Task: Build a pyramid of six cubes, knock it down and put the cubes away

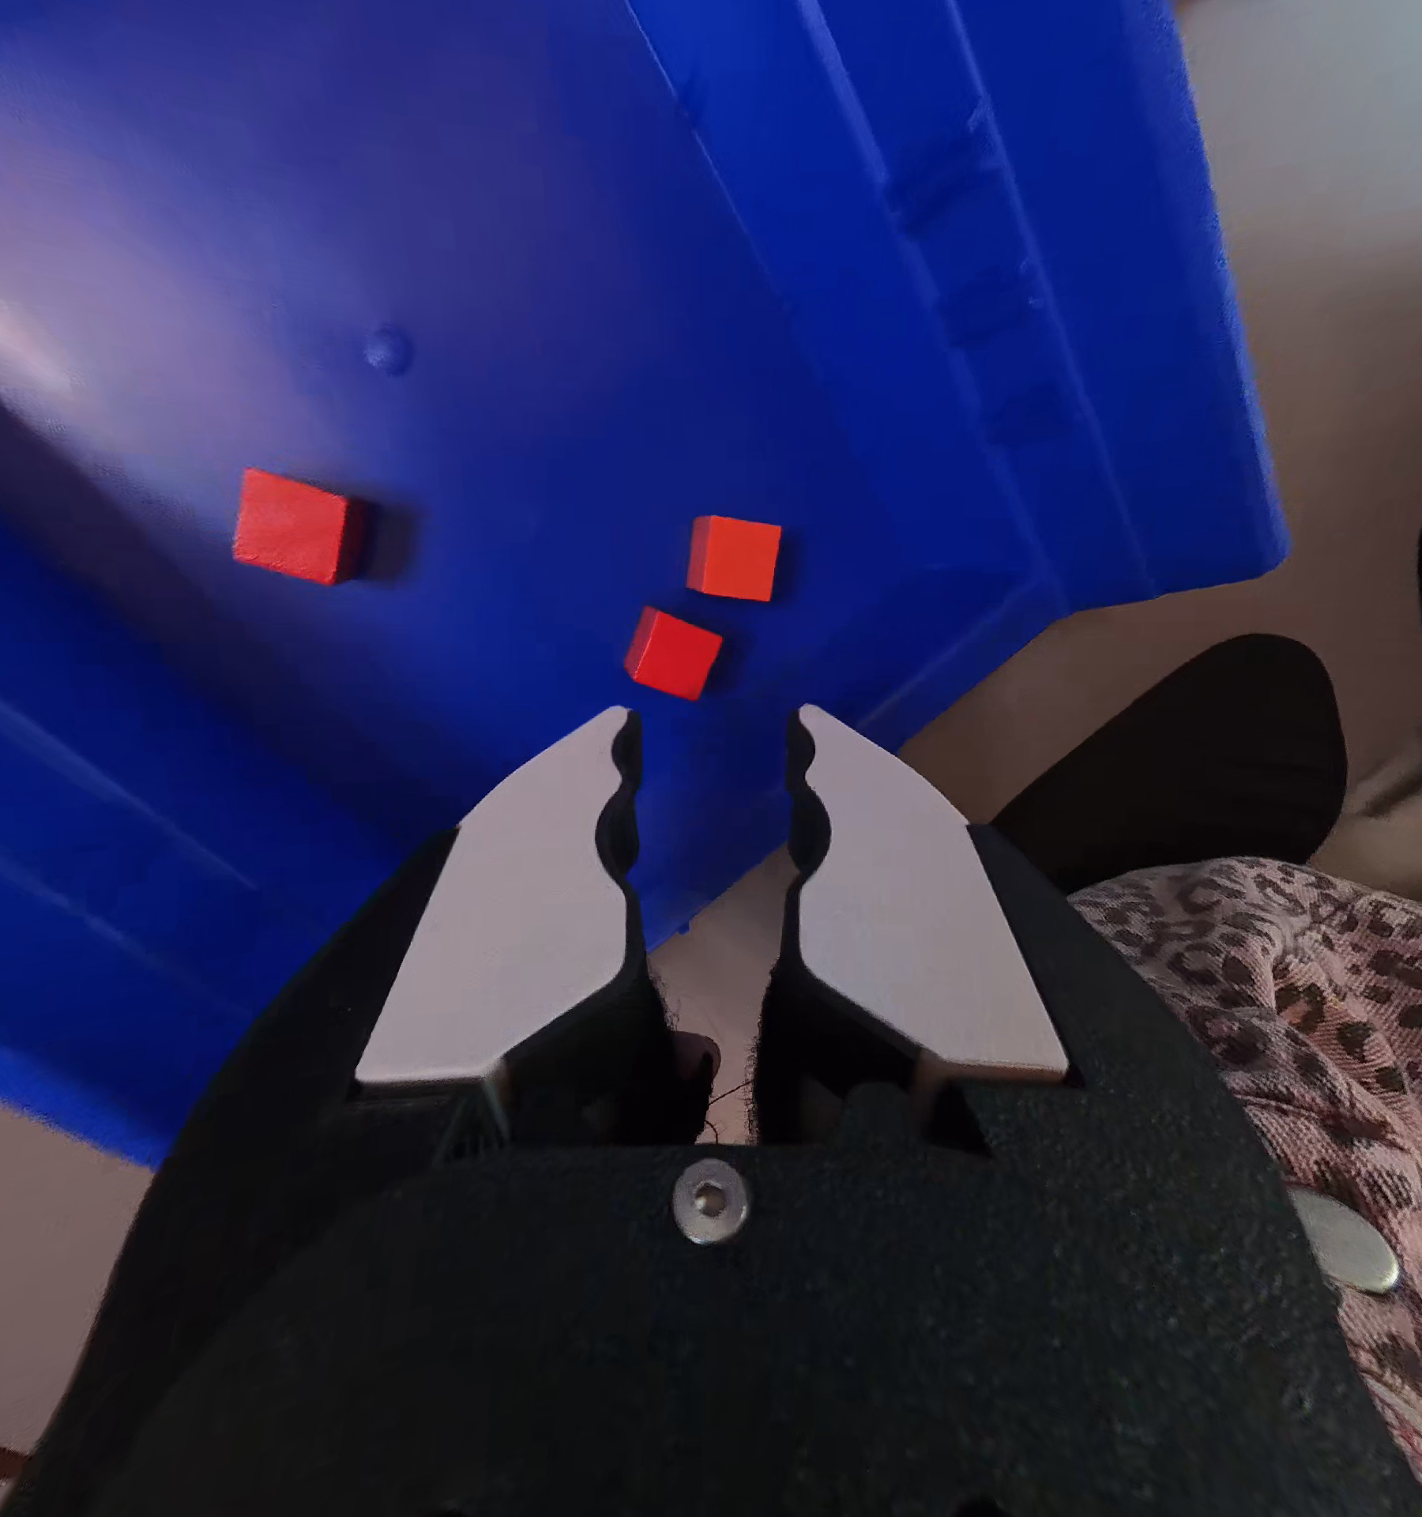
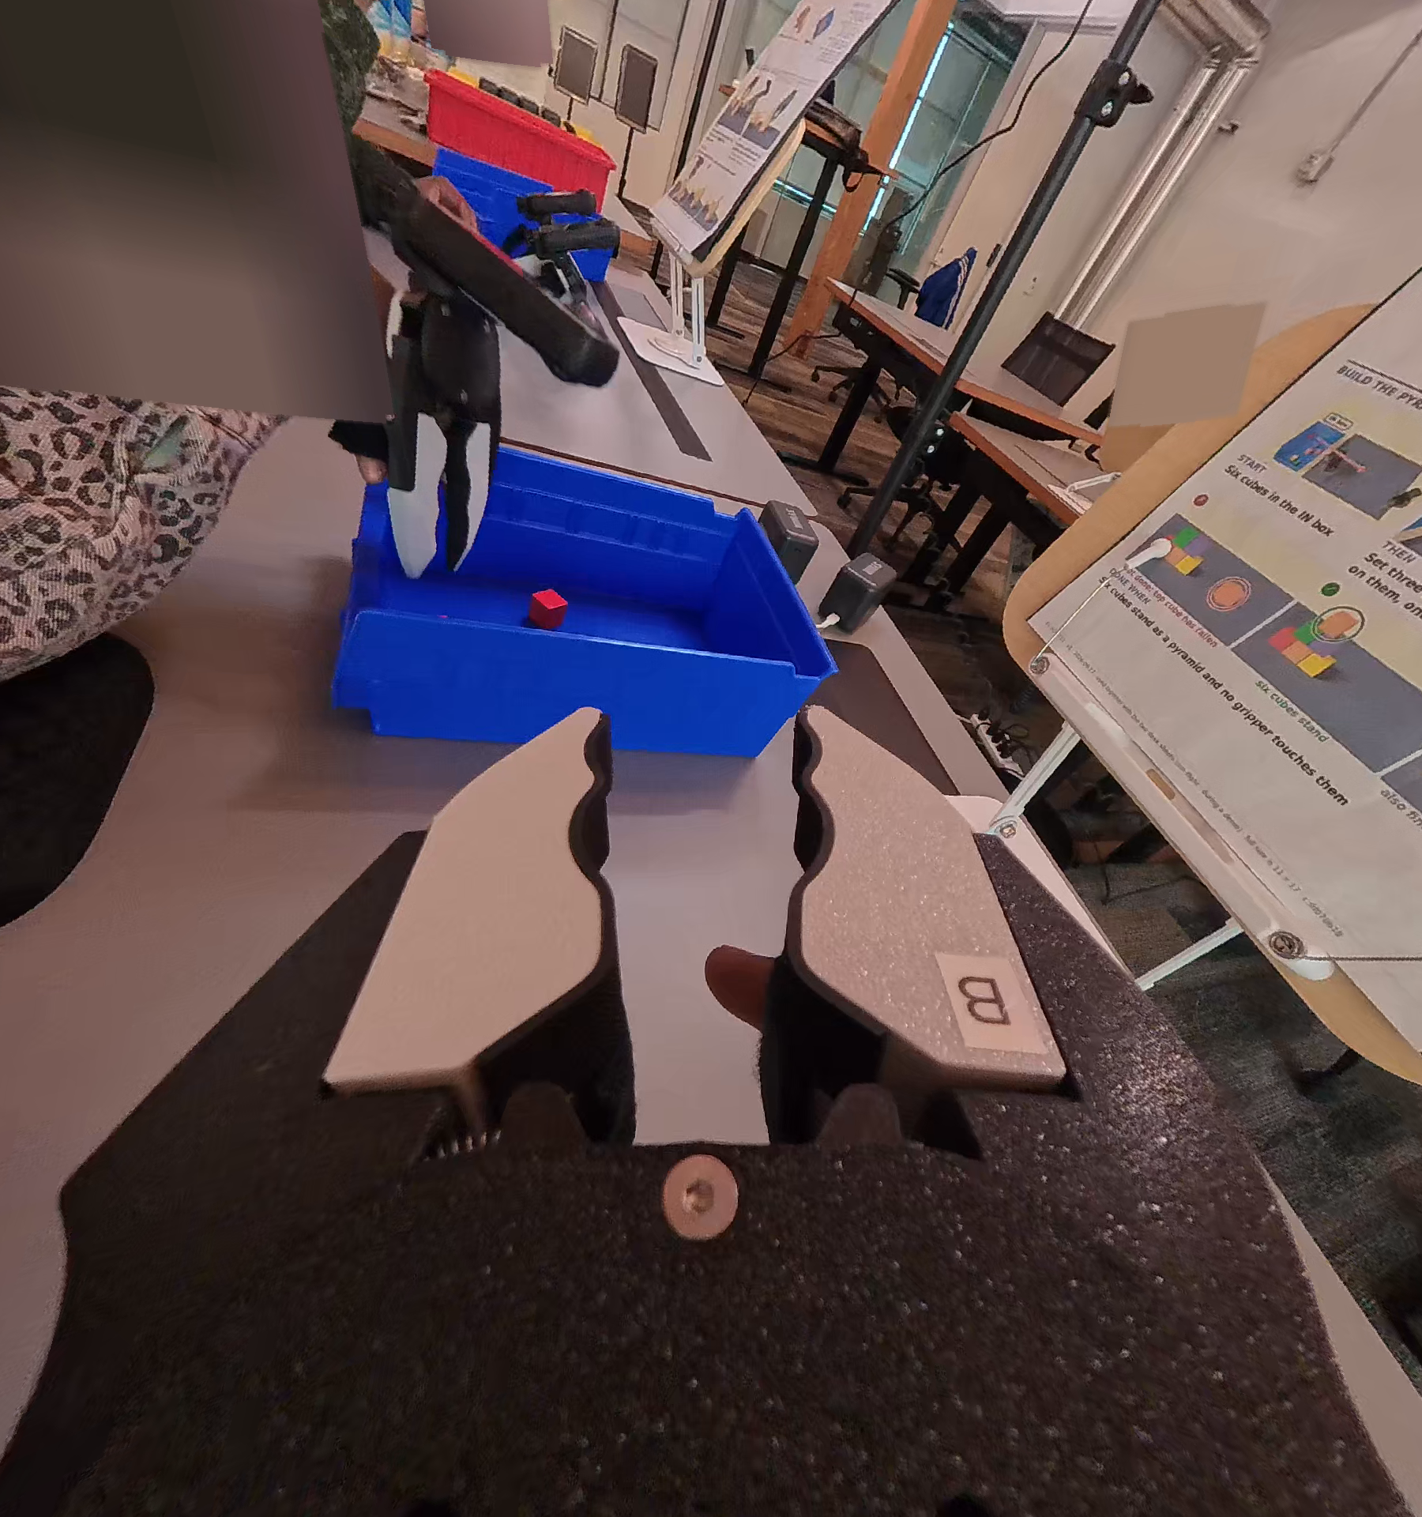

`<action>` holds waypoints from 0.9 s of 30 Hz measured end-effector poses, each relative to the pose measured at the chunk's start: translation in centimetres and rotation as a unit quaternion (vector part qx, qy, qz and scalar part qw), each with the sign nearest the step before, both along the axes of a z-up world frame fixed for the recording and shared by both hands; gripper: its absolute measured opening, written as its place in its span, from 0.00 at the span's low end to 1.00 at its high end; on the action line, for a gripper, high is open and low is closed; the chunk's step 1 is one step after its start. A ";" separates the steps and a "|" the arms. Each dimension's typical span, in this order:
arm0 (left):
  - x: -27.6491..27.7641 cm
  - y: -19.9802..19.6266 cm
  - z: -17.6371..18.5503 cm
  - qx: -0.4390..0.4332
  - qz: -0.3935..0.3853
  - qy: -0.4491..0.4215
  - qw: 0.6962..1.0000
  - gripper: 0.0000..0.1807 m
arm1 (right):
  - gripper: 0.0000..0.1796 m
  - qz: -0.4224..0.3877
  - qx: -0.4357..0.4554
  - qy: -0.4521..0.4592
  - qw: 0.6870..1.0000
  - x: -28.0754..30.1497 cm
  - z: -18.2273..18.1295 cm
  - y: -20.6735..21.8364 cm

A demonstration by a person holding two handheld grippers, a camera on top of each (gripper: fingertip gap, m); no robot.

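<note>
A blue bin (image 1: 855,271) fills the left wrist view; three red cubes lie on its floor: one at the left (image 1: 297,527), one in the middle (image 1: 733,558) and one nearest the fingers (image 1: 673,654). My left gripper (image 1: 712,716) is open and empty, pointing down into the bin just above the nearest cube. It also shows in the right wrist view (image 2: 437,566), over the bin's left end. In that view the bin (image 2: 560,689) sits on the grey table with one red cube (image 2: 548,609) visible. My right gripper (image 2: 701,722) is open and empty, held in front of the bin.
An instruction board (image 2: 1266,657) on a stand is at the right. Two dark adapters (image 2: 855,587) sit on the table behind the bin. A leopard-print sleeve (image 2: 59,525) is at the left. Red and blue bins (image 2: 519,139) stand far back. Left tips to right tips: about 35 cm.
</note>
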State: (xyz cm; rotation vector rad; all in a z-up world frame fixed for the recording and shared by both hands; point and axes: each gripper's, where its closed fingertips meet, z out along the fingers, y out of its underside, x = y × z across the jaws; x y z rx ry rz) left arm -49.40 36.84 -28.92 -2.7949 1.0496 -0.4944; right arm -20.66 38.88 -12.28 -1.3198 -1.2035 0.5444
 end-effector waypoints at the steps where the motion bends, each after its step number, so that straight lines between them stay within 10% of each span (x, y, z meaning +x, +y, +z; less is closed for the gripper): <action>1: 0.4 0.0 -0.6 -0.012 -0.012 0.001 1.000 0.18 | 0.23 0.000 0.001 0.000 1.000 0.0 0.1 -0.1; 17: -0.1 0.1 -3.9 -0.096 -0.026 0.031 0.995 0.13 | 0.23 0.002 0.005 0.020 1.000 0.4 0.5 0.0; 22: 1.3 2.8 1.8 0.114 -0.059 -0.059 0.990 0.13 | 0.23 0.052 -0.013 0.127 0.990 -0.3 3.4 -1.1; 27: 8.0 2.9 9.9 0.296 -0.184 -0.236 0.907 0.13 | 0.18 0.111 -0.129 0.226 0.959 -1.1 5.1 -1.4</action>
